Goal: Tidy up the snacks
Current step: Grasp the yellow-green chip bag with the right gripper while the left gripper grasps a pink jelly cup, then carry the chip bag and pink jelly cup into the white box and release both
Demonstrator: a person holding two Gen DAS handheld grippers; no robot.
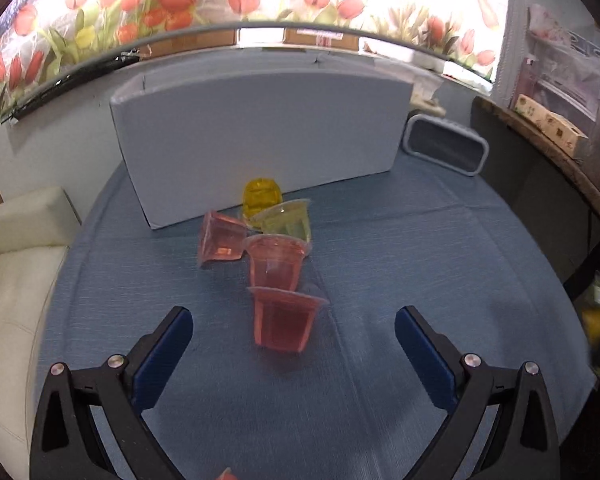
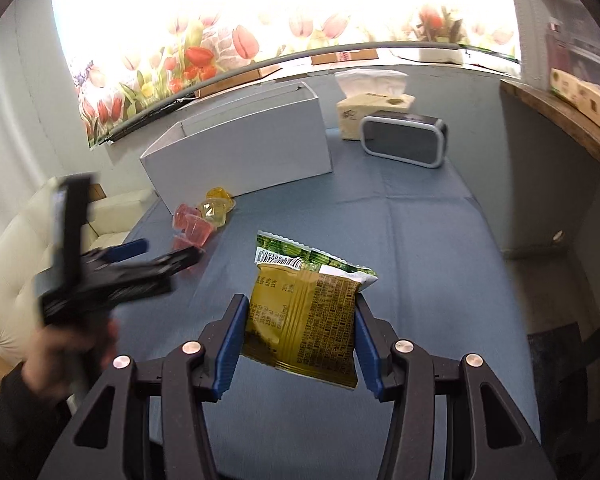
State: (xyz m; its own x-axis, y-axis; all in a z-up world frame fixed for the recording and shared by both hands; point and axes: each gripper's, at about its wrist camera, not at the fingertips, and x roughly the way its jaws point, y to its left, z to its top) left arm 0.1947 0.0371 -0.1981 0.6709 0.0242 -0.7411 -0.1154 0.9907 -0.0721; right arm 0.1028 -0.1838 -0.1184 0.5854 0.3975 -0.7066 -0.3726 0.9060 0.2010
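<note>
the right gripper (image 2: 298, 334) clamps a yellow-green snack packet (image 2: 306, 312) above the blue tablecloth (image 2: 420, 240), while the left gripper (image 1: 294, 334), jaws spread wide and empty, hovers just short of a pink jelly cup (image 1: 285, 320). more jelly cups (image 1: 274, 224) cluster before the white box (image 1: 260, 136).

Window (image 2: 280, 0) backlight blown out; fisheye edges bowed, vignetted | left claw (image 2: 156, 254) motion-blurred
</note>
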